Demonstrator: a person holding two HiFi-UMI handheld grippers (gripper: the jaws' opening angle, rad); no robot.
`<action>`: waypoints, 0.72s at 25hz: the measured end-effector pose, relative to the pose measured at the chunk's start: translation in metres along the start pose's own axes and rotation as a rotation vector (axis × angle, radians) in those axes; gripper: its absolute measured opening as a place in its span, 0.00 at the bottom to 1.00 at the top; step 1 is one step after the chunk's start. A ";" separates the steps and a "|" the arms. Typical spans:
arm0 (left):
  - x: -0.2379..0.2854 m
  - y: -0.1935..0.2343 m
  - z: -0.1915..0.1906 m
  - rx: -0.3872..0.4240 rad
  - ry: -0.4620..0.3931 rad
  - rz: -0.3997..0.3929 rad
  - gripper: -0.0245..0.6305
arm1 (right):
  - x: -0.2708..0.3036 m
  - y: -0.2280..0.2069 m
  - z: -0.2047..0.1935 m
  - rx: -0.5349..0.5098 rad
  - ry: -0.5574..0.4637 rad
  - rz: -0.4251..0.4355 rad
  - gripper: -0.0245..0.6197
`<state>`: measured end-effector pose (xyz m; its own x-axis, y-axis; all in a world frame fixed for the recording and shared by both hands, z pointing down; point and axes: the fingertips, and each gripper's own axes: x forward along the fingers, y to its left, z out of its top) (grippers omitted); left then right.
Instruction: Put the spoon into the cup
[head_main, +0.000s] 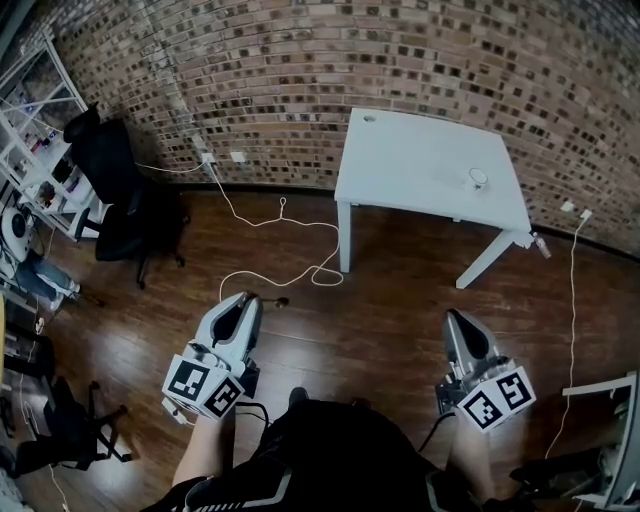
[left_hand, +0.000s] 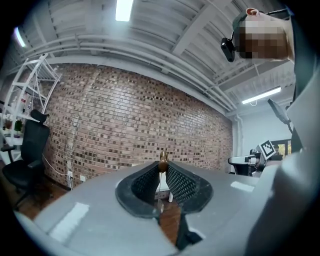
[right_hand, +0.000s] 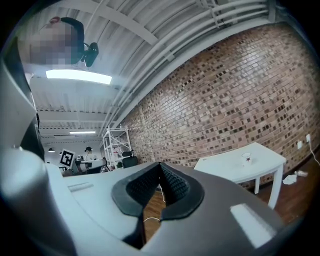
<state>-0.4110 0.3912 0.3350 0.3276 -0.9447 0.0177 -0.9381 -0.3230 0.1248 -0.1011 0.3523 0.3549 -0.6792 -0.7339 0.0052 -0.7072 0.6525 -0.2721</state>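
Observation:
A small clear cup (head_main: 478, 179) stands near the right end of a white table (head_main: 400, 160) against the brick wall, well ahead of both grippers; it also shows in the right gripper view as the cup (right_hand: 246, 159) on the table (right_hand: 227, 169). My left gripper (head_main: 250, 298) is held level over the wood floor, shut on a thin spoon (left_hand: 162, 163) whose brass-coloured end sticks out at the jaw tips, the rest hanging between the pads. My right gripper (head_main: 452, 315) is also level, its pads meeting at the tips with nothing between them.
A black office chair (head_main: 120, 190) and white shelving (head_main: 30, 120) stand at the left. A white cable (head_main: 285, 255) loops across the wood floor between me and the table. Another cable (head_main: 572, 300) runs down the right side.

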 end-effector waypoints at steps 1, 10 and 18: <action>0.003 -0.002 -0.001 0.001 0.001 0.003 0.09 | -0.001 -0.002 -0.001 -0.002 0.006 0.007 0.05; 0.044 -0.027 0.006 0.030 0.027 -0.005 0.09 | -0.001 -0.051 0.003 0.025 0.013 -0.016 0.05; 0.102 -0.008 -0.008 0.004 0.023 -0.098 0.09 | 0.029 -0.083 0.010 0.031 -0.033 -0.091 0.05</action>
<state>-0.3691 0.2976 0.3440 0.4200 -0.9071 0.0287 -0.9020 -0.4138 0.1233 -0.0595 0.2749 0.3679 -0.6049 -0.7963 -0.0002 -0.7591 0.5766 -0.3020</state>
